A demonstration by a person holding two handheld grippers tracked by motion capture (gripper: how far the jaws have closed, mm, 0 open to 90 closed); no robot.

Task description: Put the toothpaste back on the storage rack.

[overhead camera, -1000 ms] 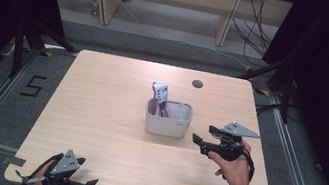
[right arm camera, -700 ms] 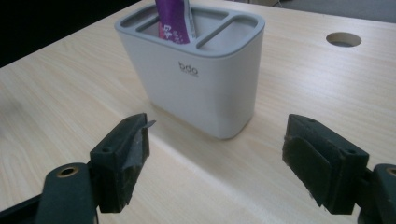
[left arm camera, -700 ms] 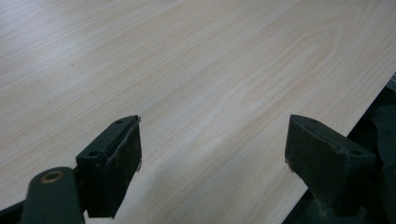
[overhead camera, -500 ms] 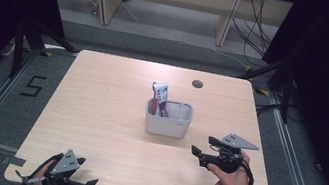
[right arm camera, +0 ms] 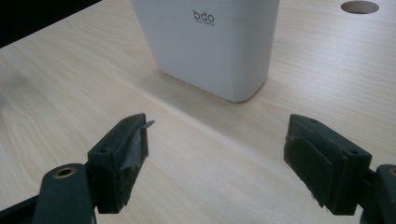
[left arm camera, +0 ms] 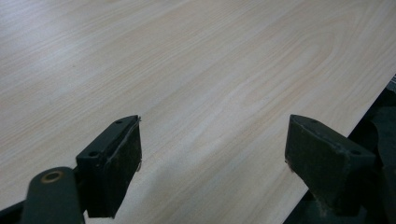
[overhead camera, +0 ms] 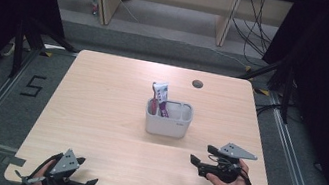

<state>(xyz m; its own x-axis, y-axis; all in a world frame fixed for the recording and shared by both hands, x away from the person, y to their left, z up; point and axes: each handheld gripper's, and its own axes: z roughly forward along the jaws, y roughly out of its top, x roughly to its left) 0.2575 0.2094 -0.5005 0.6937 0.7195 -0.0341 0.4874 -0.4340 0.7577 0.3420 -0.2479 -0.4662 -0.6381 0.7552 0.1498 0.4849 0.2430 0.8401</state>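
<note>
A white tub [overhead camera: 168, 118] stands near the middle of the wooden table [overhead camera: 116, 94]. A tube with a white and magenta label [overhead camera: 160, 95] leans upright inside it. My right gripper [overhead camera: 197, 161] is held low over the table at the front right, open, jaws pointing left toward the tub [right arm camera: 210, 44], which carries a small "bdo" mark. Nothing lies between its fingers [right arm camera: 122, 158]. My left gripper [overhead camera: 86, 182] rests at the table's front left edge, open and empty, its fingers [left arm camera: 112, 161] over bare wood.
A round cable hole [overhead camera: 198, 84] sits in the table's far right part, seen too in the right gripper view as a cable hole [right arm camera: 359, 6]. Shelving legs and cables stand beyond the far edge. Dark floor with rails surrounds the table.
The right gripper has drawn back from beside the tub toward the front right edge and dropped lower. The left gripper stays where it was.
</note>
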